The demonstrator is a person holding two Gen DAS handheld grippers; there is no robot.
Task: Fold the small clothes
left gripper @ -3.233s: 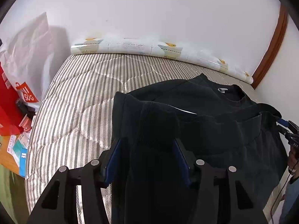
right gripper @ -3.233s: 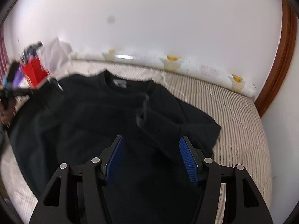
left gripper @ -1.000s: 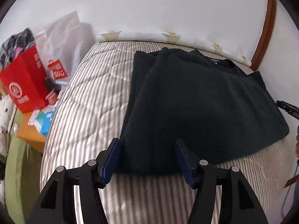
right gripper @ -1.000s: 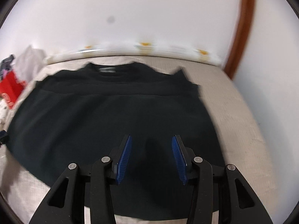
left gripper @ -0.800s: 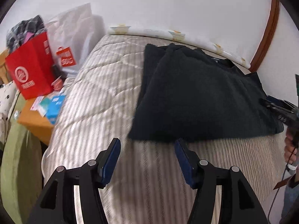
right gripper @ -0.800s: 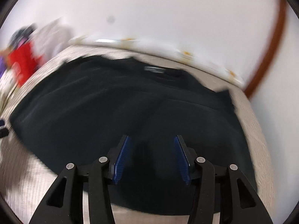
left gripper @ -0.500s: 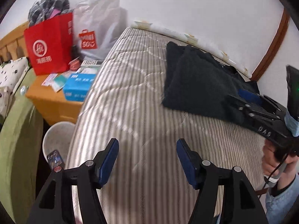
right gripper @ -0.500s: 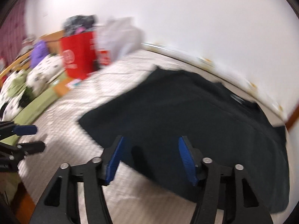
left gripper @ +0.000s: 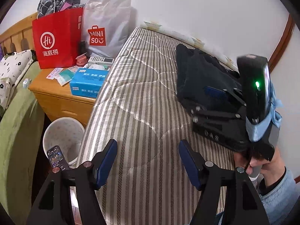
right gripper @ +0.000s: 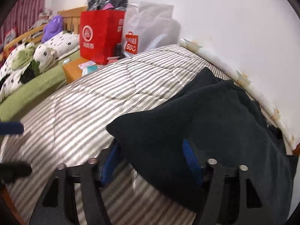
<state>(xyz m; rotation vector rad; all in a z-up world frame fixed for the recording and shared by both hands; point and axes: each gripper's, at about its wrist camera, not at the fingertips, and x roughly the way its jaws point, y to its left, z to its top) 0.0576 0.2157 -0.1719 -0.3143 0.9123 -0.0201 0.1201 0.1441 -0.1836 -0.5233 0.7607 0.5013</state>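
Observation:
A black sweatshirt [right gripper: 215,116] lies folded on the striped mattress [right gripper: 116,86], against the wall side. My right gripper [right gripper: 151,155] sits at its near left corner. The cloth lies between the blue pads [right gripper: 192,165] and hides their tips; the jaws are closing but still stand well apart. In the left wrist view the same sweatshirt [left gripper: 195,75] is at the right with the right gripper [left gripper: 215,101] on its edge, held by a person's hand [left gripper: 262,165]. My left gripper [left gripper: 148,148] hangs open over bare mattress [left gripper: 142,93], its jaws still widening, with nothing between them.
Left of the bed stands a wooden nightstand [left gripper: 56,97] with a red bag [left gripper: 56,37], a white bag [left gripper: 106,28] and a blue tissue box [left gripper: 88,82]. Below it are a white bin [left gripper: 61,136] and a phone [left gripper: 57,158]. A green-covered bed [left gripper: 15,131] lies further left.
Both grippers swung left. The left one let the sweatshirt's hem drop and came off onto bare mattress near the bed's edge. The right one moved from the garment's front to its left near corner.

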